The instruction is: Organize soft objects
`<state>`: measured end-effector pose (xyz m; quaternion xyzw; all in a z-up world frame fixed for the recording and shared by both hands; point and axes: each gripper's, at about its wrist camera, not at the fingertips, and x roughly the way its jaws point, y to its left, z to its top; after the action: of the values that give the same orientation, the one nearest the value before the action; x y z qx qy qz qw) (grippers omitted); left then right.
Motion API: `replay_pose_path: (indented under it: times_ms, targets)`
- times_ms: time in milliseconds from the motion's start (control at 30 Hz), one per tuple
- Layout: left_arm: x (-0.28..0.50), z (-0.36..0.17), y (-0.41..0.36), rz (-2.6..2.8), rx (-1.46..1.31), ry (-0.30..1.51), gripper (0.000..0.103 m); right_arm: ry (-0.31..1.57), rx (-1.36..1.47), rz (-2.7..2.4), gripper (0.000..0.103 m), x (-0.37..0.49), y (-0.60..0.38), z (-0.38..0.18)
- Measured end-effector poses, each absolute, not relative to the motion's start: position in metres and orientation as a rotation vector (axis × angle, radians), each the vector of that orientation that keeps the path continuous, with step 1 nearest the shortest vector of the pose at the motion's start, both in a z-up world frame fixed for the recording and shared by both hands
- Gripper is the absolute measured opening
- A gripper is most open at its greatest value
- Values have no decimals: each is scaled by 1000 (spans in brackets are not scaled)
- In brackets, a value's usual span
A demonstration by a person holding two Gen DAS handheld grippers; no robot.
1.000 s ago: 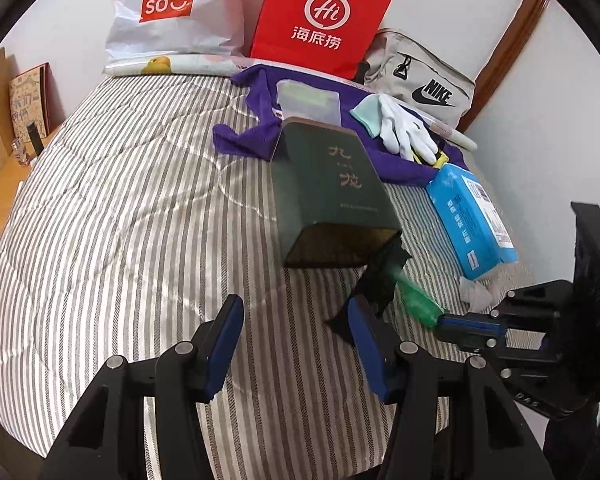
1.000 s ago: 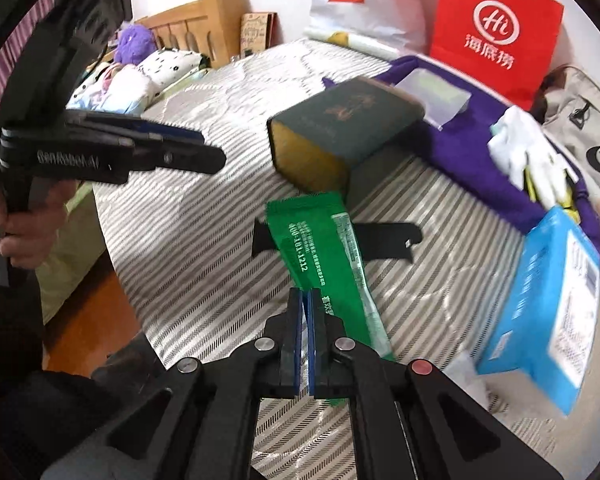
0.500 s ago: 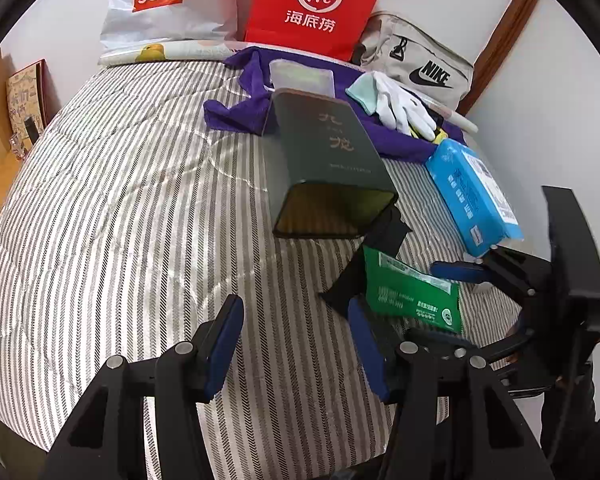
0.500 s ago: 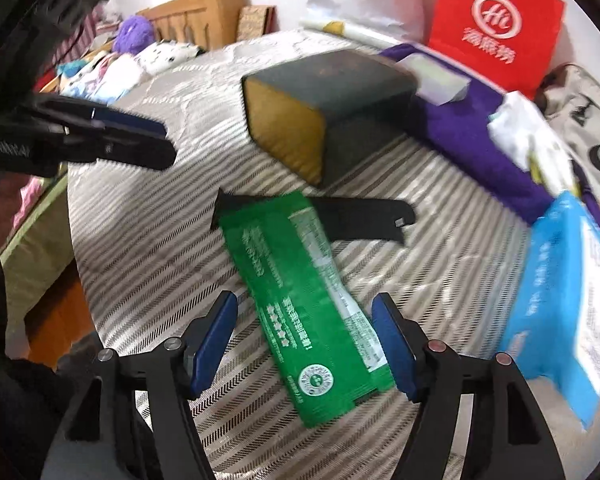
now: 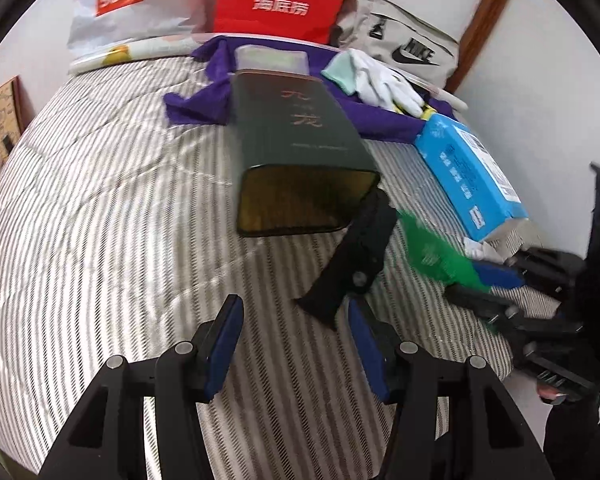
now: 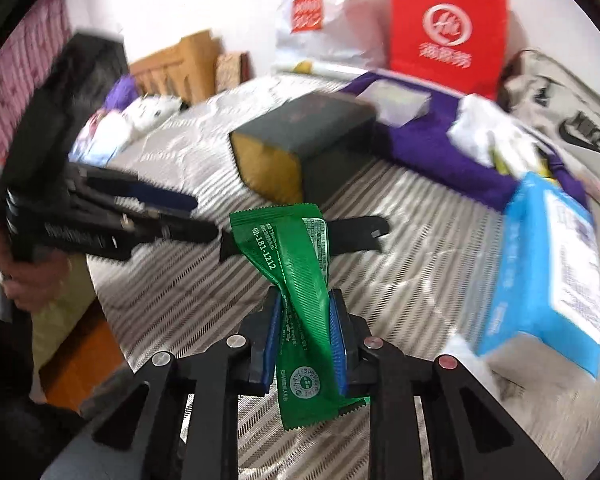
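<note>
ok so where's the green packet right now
The green packet is pinched between the right gripper fingers, lifted over the striped bed, just in front of the dark green box and left of the blue tissue pack.

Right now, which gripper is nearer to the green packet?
Right. The right gripper is shut on the green packet; the left gripper is open and empty, apart from it over the striped bedcover.

The bed (image 5: 100, 208) lies bare along its left side; the box (image 5: 300, 152), black strip (image 5: 352, 268) and blue pack (image 5: 468, 168) crowd the middle and right edge
</note>
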<state>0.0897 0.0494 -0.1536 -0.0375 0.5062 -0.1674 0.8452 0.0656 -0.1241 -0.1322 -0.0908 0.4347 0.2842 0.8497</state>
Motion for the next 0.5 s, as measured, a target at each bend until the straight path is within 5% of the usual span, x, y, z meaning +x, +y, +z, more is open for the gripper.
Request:
replay_pose_path:
  times_ms: [500]
  targets:
    - [96, -159, -15, -448, 162, 996, 52, 836, -71, 417, 23, 17, -194, -96]
